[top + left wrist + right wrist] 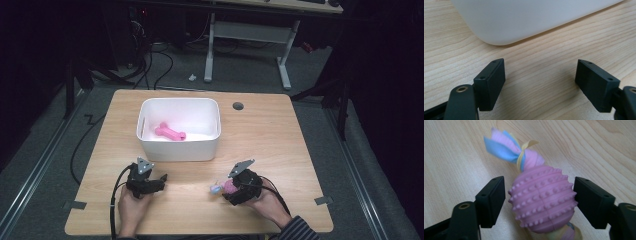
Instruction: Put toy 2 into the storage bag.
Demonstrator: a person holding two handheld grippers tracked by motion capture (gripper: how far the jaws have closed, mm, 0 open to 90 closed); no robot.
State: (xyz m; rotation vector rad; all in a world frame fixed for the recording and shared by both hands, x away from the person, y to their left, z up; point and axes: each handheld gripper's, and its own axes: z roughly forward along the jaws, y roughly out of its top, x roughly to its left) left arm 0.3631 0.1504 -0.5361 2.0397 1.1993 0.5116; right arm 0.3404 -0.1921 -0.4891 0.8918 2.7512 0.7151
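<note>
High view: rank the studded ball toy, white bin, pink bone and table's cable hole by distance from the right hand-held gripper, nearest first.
1. Studded ball toy: between the jaws of the right hand-held gripper, at the table's near edge.
2. White bin: up and left, mid-table.
3. Pink bone: inside the bin, toward its left.
4. Cable hole: near the far edge.
Bone and hole are close to call.

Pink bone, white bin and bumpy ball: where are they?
Pink bone [170,132], high view, on the middle of its shaft.
White bin [178,149], high view, on its near wall.
Bumpy ball [542,197], right gripper view, on the middle of its studded side.
</note>
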